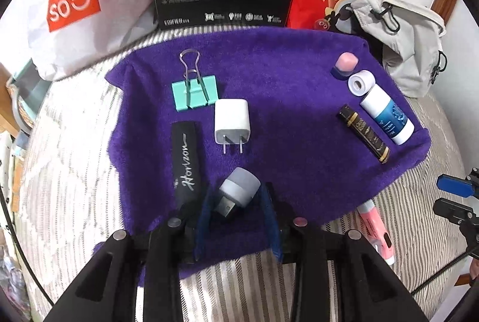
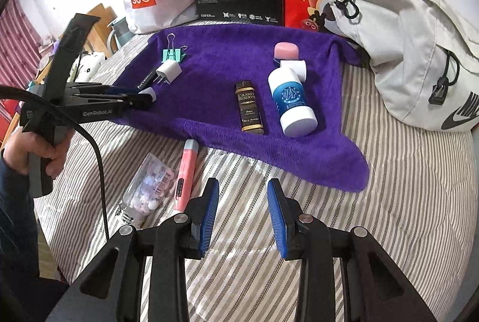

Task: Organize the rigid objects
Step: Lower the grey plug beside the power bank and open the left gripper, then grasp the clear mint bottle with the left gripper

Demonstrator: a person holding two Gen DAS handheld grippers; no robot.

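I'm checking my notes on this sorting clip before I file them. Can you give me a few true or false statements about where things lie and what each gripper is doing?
1. The left gripper has the grey USB light between its fingers. True.
2. The right gripper is shut on the pink pen. False: it is open and empty, and the pen lies on the striped sheet.
3. The white charger lies on the purple towel, beside the teal binder clip. True.
4. The blue-and-white bottle stands upright. False: it lies on its side.
5. The pill bag is on the towel. False: it lies on the sheet.
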